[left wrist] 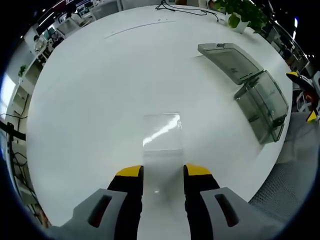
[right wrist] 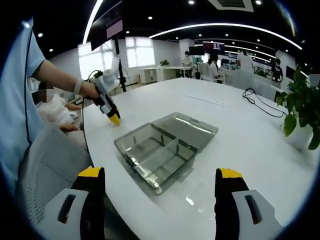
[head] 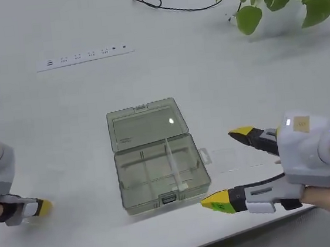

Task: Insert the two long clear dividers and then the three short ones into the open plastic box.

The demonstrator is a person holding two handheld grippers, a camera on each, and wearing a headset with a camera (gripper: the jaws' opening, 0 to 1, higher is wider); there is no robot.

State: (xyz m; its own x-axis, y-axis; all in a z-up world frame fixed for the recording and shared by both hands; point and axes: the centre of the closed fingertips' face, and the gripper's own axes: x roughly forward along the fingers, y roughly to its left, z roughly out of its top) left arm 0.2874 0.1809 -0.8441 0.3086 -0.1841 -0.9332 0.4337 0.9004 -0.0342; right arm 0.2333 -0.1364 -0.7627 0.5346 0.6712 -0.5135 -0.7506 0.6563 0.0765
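We hold the left hand-held gripper (left wrist: 160, 171) released facing a clear divider (left wrist: 161, 131) near the table's (head: 66, 140) front edge, and the right hand-held gripper (head: 229, 167) released beside the open box (head: 147, 125).

Left hand-held gripper (left wrist: 164, 172), jaws apart, just short of a clear divider (left wrist: 161, 132) lying flat on the white counter (left wrist: 95, 90); open box (left wrist: 252, 87) far right.

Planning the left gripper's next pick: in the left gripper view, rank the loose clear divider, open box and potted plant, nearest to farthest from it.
1. Clear divider: flat on the table, just ahead of the left gripper.
2. Open box: farther off, to the right.
3. Potted plant: beyond the box, at the far edge.
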